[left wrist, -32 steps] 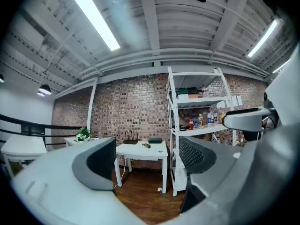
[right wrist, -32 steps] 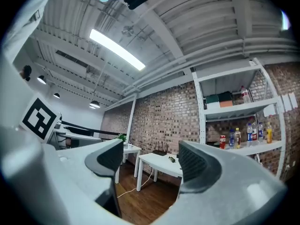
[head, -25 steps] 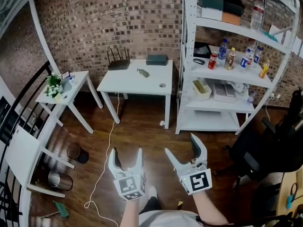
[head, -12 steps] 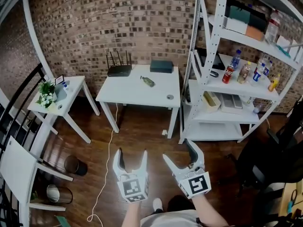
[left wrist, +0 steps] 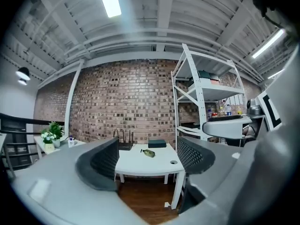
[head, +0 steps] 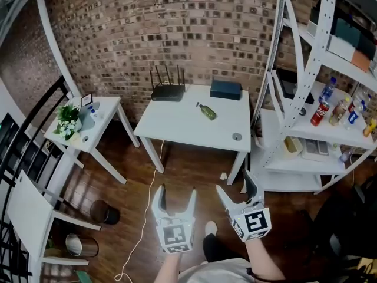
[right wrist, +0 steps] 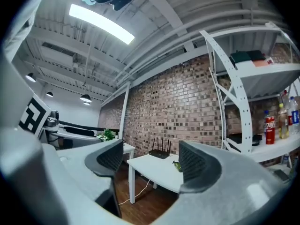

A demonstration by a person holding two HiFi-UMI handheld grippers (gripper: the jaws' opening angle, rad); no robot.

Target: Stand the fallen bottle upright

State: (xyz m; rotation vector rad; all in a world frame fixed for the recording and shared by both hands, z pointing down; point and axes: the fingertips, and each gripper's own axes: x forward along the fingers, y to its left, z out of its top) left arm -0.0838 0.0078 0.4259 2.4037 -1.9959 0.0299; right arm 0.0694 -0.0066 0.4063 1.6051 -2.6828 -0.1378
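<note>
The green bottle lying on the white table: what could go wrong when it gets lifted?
Lying on its side, the bottle may roll toward the table edge if a jaw nudges it. The router and dark box stand close behind it; a wide reach could knock them.

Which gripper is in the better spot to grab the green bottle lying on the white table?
Probably the left gripper: its open jaws frame the bottle dead centre. From the right gripper it peeks past one jaw. Both are far off.
</note>
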